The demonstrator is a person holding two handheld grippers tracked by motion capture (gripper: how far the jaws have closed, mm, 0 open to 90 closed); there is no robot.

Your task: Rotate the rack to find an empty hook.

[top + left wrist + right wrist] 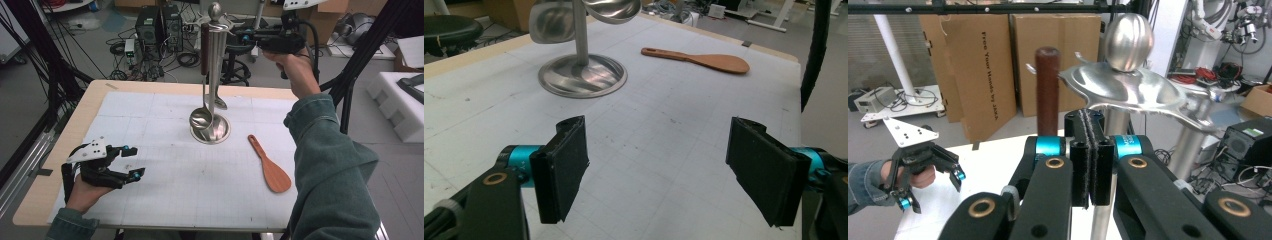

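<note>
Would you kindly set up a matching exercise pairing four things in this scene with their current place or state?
Things:
1. left gripper
2. right gripper
3. wooden spatula
4. ladle

States:
A. hanging from the metal stand
B. jaws pressed together, raised near the stand's top
C. lying flat on the white mat
D. jaws wide apart, low over the mat

Pairs: 1-D, 2-B, 3-C, 4-A

The left gripper (131,161) sits low in the left hand (86,192), its two black jaws spread wide apart with nothing between the pads (566,167). The right gripper (239,36) is held high and far forward by the right hand (296,70), the sleeved forearm (325,150) reaching up behind it. Its jaws are pressed flat together, pad against pad, with nothing visibly caught between them.
</note>
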